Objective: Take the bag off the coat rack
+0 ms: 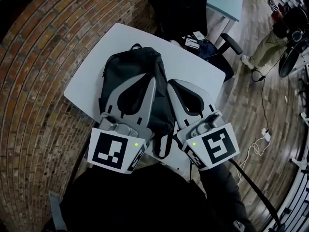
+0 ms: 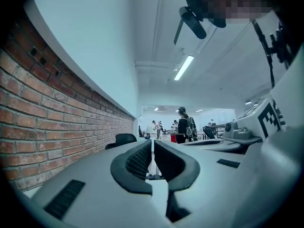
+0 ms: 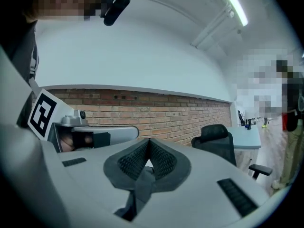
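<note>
Left hand-held gripper over black backpack on white table

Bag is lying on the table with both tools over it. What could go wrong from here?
The bag overhangs the near edge of the table between the tools; a nudge or snag might pull it off. The left tool, nearly closed, and the right tool, shut, hold nothing, so a lift now would likely miss the bag.
</note>
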The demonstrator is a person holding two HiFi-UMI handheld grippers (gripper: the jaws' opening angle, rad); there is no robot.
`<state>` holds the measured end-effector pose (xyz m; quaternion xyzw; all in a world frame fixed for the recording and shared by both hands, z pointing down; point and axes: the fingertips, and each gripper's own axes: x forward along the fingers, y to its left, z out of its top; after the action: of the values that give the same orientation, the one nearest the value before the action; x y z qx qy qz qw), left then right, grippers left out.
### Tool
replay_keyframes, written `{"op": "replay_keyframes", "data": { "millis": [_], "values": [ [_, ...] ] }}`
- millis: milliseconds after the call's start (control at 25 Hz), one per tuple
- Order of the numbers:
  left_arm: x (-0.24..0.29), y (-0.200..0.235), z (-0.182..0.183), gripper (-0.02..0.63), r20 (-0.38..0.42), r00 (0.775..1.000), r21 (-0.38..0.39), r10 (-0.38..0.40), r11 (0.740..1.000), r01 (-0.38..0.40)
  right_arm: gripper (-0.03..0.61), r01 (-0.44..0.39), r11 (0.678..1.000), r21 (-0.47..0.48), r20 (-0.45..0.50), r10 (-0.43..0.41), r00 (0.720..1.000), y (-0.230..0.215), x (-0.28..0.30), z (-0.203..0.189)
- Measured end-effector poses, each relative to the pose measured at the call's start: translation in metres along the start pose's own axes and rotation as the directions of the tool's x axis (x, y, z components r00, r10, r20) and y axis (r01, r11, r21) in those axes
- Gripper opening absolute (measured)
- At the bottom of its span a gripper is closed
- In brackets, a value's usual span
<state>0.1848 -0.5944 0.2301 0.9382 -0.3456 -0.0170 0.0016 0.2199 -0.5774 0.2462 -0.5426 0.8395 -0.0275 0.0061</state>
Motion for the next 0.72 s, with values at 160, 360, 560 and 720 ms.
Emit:
{"op": "replay_keyframes", "data": {
  "millis": [160, 360, 560, 720],
  "values": [
    [-0.006, -0.026, 0.004, 0.026, 0.01, 1.0, 0.009, -0.016, 1.0, 0.016, 0.006, 0.013, 1.0, -0.016, 0.011, -0.013, 1.0, 0.0, -0.024, 0.006],
    [-0.009, -0.041, 0.009, 0.026, 0.019, 1.0, 0.022, -0.014, 1.0, 0.014, 0.006, 0.013, 1.0, -0.02, 0.027, -0.013, 1.0, -0.001, -0.042, 0.009],
    [-0.011, -0.049, 0.013, 0.026, 0.022, 1.0, 0.037, -0.019, 0.999, 0.018, 0.006, 0.013, 1.0, -0.02, 0.047, -0.012, 0.999, 0.0, -0.049, 0.013],
    [-0.014, -0.048, 0.016, 0.026, 0.023, 1.0, 0.043, -0.015, 0.999, 0.014, 0.006, 0.006, 1.0, -0.023, 0.054, -0.005, 0.999, 0.003, -0.048, 0.016]
  ]
}}
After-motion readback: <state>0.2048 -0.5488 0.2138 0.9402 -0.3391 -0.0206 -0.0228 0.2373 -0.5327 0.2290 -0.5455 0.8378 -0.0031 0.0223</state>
